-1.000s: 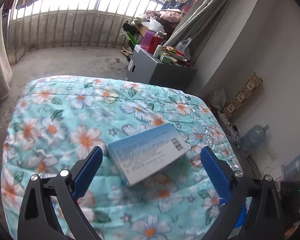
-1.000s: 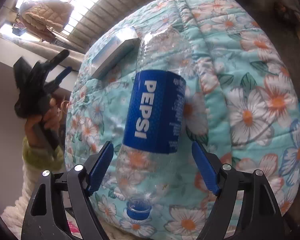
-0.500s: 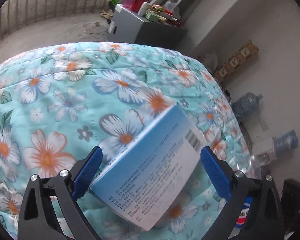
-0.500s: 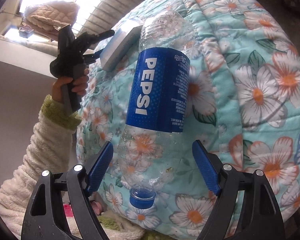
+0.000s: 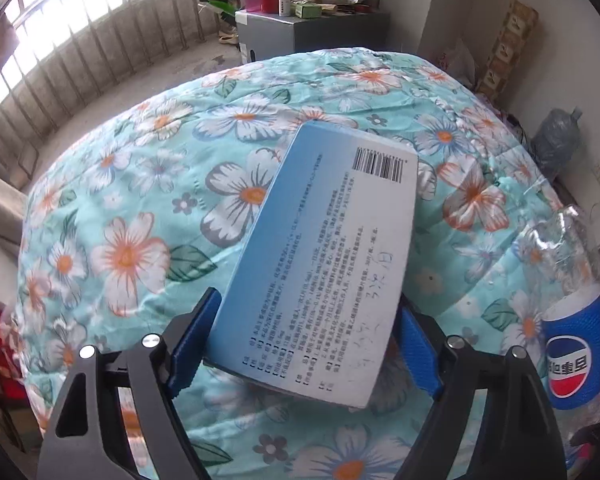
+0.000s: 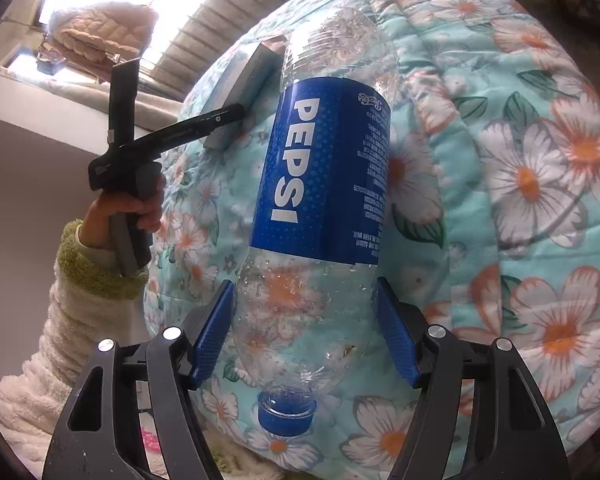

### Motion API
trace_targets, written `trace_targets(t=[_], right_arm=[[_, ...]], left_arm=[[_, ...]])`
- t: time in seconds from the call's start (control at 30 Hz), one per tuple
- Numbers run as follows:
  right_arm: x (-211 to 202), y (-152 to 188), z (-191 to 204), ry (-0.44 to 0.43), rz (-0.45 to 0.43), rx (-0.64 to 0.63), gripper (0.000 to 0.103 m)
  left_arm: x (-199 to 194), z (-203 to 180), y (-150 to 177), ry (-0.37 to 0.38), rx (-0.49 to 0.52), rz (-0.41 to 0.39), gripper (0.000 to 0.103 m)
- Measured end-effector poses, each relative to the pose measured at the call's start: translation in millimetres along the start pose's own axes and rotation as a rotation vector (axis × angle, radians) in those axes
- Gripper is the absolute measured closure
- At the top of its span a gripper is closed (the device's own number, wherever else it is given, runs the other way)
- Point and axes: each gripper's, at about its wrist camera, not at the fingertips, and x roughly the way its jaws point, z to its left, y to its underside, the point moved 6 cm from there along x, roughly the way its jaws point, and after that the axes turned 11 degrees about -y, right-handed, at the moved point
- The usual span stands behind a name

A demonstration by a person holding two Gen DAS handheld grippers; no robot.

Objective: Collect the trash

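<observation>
Left gripper (image 5: pixel 304 336) has just been closing and its blue pads now touch both sides of the blue-and-white carton (image 5: pixel 324 264) (barcode, small print, unreadable scribble). Right gripper (image 6: pixel 304 340) has been closing too, hugging the empty Pepsi bottle (image 6: pixel 320 200). Both lie mid-quilt (image 5: pixel 140 200); only the right view shows the person's fuzzy sleeve (image 6: pixel 60 320).
</observation>
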Motion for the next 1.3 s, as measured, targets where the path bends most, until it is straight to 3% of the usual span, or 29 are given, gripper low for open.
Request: trace_targets(t=[0.2,0.43,0.63,0.97,1.3], right_arm=[[-35.6,11.1,-4.3,0.003,-0.019,-0.014,0.038],[-72.4,39.5,-23.2,0.112,-0.059,-0.032,0.038],[-80.8,49.1,-39.5,0.113,-0.088,0.014,0.038],[-71.7,51.1,-40.6,0.097,-0.091,0.025,0.038],[-69.6,49.2,-42.3,0.076,-0.089,0.035,0.038]], left_arm=[[-47.1,-4.9,31.7,0.060,-0.074,-0.018,0.023],[-93.1,-45.3,104.5,0.150,-0.115,-0.014,0.023],[-107.5,-72.2,146.4,0.127,-0.164,-0.028,0.023],[-107.8,-75.3,146.1,0.126,-0.242,-0.027,0.019],[-79.1,-65.8,122.5,0.021,-0.223,-0.007,0.015]])
